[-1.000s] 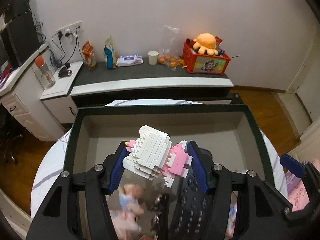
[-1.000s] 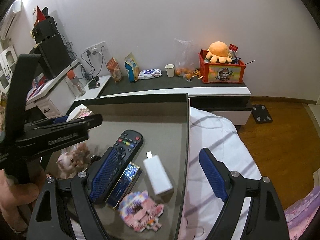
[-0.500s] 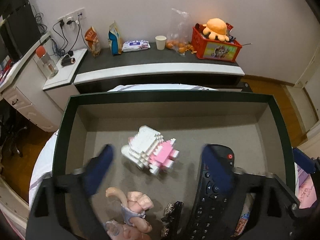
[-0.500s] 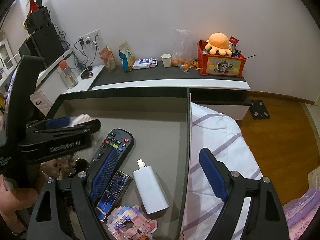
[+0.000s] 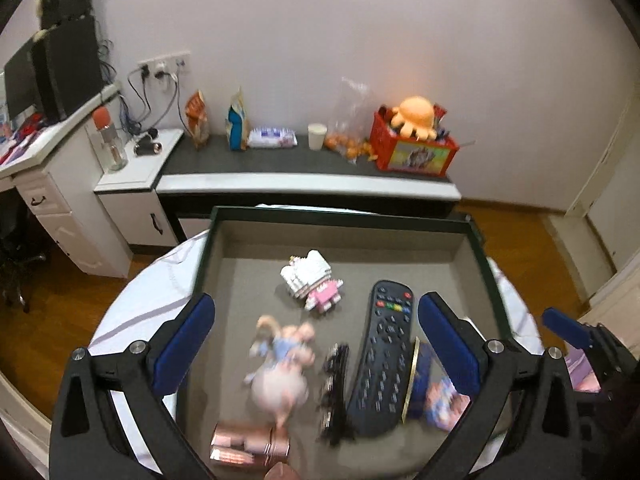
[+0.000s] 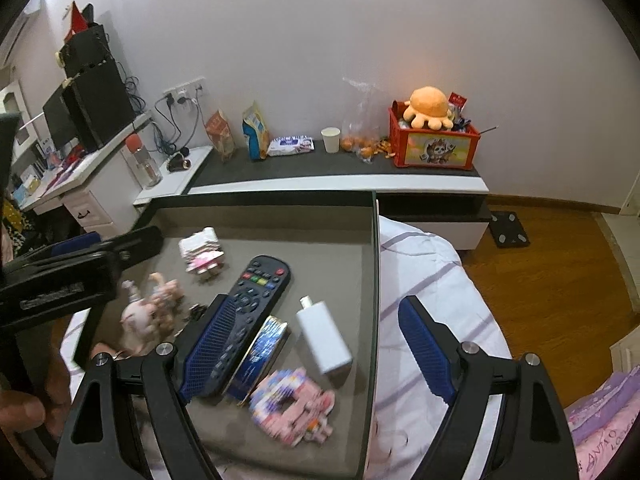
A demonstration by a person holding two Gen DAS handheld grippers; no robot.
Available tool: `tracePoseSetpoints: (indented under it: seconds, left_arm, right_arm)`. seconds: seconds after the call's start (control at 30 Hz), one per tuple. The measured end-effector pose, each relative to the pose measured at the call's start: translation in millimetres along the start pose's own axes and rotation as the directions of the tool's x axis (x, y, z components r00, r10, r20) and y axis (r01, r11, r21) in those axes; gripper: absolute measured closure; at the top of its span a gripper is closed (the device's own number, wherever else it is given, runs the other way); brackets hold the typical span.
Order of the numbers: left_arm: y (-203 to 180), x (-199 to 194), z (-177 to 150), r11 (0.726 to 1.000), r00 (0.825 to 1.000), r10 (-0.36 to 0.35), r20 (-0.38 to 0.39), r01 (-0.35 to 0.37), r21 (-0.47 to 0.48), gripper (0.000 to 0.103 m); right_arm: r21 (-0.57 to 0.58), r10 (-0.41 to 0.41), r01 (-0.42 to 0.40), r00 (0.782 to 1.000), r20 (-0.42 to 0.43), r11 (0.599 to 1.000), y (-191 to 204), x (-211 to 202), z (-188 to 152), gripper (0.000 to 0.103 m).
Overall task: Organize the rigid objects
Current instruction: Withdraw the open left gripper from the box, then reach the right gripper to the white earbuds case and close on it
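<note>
Left gripper (image 5: 312, 344), jaws just opened wide and empty, leaves the brick-built cat (image 5: 311, 285) mid-frame in the tray (image 5: 340, 216) among other sorted items.

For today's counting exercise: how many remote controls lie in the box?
1. The remote control lies mid-box, between the block figure and the white charger. Another could hide behind the claws.
</note>
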State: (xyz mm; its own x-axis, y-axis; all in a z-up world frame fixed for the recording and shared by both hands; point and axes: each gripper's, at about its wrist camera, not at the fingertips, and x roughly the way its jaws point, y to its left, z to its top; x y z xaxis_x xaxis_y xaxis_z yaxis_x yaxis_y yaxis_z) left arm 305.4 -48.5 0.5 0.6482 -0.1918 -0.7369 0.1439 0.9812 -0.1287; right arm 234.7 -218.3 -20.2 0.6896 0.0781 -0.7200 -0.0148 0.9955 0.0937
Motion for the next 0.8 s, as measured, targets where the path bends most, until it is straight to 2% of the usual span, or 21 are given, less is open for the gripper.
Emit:
tracePoseSetpoints:
  seconds: [0.13, 0.33, 0.6, 0.8]
  left_arm:
    - [17.4, -50.3, -28.9, 1.0, 0.998, -0.001, 0.06, 0.003, -0.019, 0.0]
    - [42.7, -96.9, -77.0, 0.999, 0.998, 0.01, 0.059, -0.007, -0.045, 0.0]
    - [62.9, -142.4, -126.2, 0.997, 0.999, 0.018, 0.039, -0.015, -0.075, 0.0]
    - [76.8, -170.5, -147.6, 0.997, 0.998, 0.038, 0.052, -0.034, -0.076, 0.0]
  right_arm:
    - [0.0, 0.003, -0.003, 1.0, 0.027, 1.0, 8.6, -32.4, -15.4, 0.018]
    - [0.014, -0.009, 0.008, 1.0, 0.025, 1.0, 14.0, -66.7, -48.9, 0.018]
    - [0.003, 0.006, -0.006, 1.0, -0.024, 1.0, 31.9, -82.2, -95.6, 0.018]
    - [-0.041, 0.044, -0.047, 0.997, -0.069, 0.998, 60.9, -72.3, -116.2, 0.018]
